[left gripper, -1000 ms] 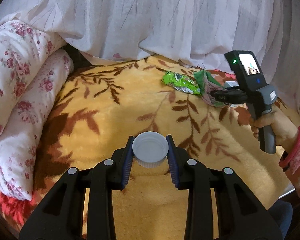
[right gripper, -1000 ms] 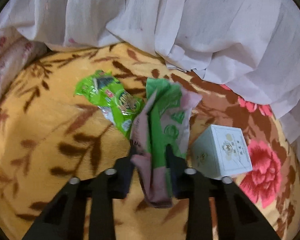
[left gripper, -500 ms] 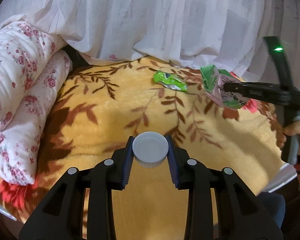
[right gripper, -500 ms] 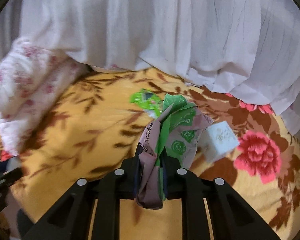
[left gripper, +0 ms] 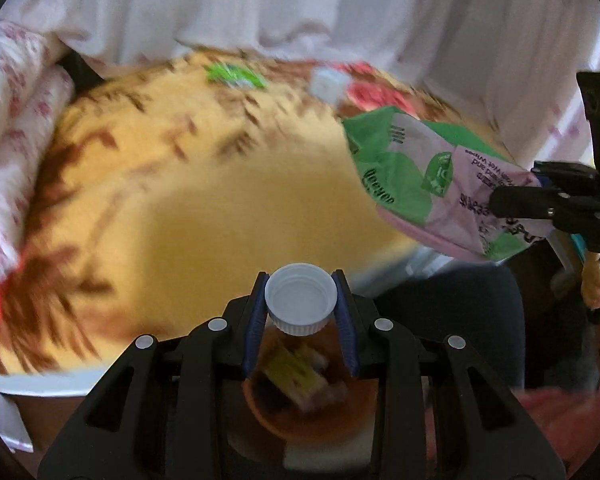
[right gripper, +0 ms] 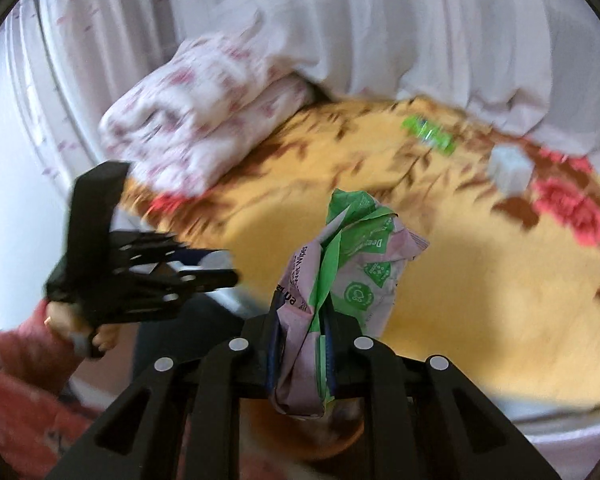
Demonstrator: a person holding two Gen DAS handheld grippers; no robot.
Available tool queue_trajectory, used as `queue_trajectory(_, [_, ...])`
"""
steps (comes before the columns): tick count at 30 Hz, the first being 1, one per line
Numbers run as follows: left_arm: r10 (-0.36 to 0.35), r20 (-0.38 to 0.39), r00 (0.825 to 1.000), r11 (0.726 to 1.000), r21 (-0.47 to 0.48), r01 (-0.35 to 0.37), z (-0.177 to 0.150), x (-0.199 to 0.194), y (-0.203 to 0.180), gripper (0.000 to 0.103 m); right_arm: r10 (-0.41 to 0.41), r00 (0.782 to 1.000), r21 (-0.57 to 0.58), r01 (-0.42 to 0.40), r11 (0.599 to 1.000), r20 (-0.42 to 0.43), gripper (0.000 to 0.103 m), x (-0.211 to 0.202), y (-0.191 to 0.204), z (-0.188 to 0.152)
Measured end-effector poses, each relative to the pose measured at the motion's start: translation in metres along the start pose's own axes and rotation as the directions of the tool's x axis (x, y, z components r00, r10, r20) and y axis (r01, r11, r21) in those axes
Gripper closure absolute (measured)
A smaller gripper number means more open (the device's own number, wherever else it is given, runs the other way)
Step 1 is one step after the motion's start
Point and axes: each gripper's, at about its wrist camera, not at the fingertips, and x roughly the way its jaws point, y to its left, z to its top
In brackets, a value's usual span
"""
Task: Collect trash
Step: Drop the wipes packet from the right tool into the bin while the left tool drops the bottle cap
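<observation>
My left gripper (left gripper: 300,280) is shut on a white plastic bottle cap (left gripper: 300,304), open side up, past the bed's near edge. Under it sits an orange bin (left gripper: 320,428) with yellow scraps inside. My right gripper (right gripper: 304,312) is shut on a crumpled green and pink wet-wipes packet (right gripper: 340,280), which sticks up between the jaws. From the left wrist, that packet (left gripper: 428,184) hangs at the right, held by the right gripper (left gripper: 512,200). The right wrist view shows the left gripper (right gripper: 216,268) at the left. A green snack wrapper (left gripper: 236,74) and a small white box (left gripper: 328,82) lie far back on the blanket.
A yellow blanket (left gripper: 220,200) with brown leaves covers the bed. Flowered pillows (left gripper: 16,120) are stacked at its left end, and white curtains hang behind. A person's dark trouser leg (left gripper: 460,300) and a red sleeve (right gripper: 16,400) are close to the bin.
Both grippers pulled back from the blanket to its near edge, each keeping its load. The packet rose off the bed. The orange bin has come into view below.
</observation>
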Motion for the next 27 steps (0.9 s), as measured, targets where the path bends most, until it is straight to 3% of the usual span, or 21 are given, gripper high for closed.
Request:
queue_trajectory(7, [-0.049,-0.166,0.985,0.998,0.022,0.054,-0.057,0.04,-0.02,0.072,0.067,0.978,0.002,-0.068,0.998,-0.197,0.085,0.033,0.024,-0.064])
queue_trajectory(12, [-0.055,-0.312,0.948,0.998,-0.035,0.046,-0.089,0.094,-0.014,0.072,0.075,0.941,0.055,-0.06,0.997,-0.33,0.085,0.093,0.015,-0.097])
queue_trajectory(18, [-0.043,-0.409,0.912,0.994,-0.113,-0.004,-0.114,0.144,0.002,0.071,0.065,0.898,0.12,-0.013,0.993,-0.435,0.082,0.147,-0.003,-0.127])
queue_trajectory(19, [-0.035,-0.416,0.909,0.992,-0.122,-0.018,-0.115,0.149,0.005,0.062,0.066,0.896,0.128,-0.011,0.992,-0.439,0.071,0.152,-0.005,-0.128])
queue_trajectory(20, [-0.013,-0.422,0.906,0.991,-0.126,-0.045,-0.116,0.153,0.008,0.041,0.061,0.897,0.134,-0.002,0.991,-0.437,0.065,0.153,-0.006,-0.127])
queue_trajectory(22, [0.024,-0.41,0.912,0.987,-0.136,-0.088,-0.117,0.151,0.014,0.023,0.025,0.907,0.13,0.033,0.991,-0.421,0.04,0.151,-0.008,-0.125])
queue_trajectory(27, [0.029,-0.384,0.923,0.983,-0.155,-0.095,-0.109,0.141,0.022,0.023,-0.006,0.942,0.139,0.056,0.989,-0.335,0.034,0.126,-0.017,-0.109])
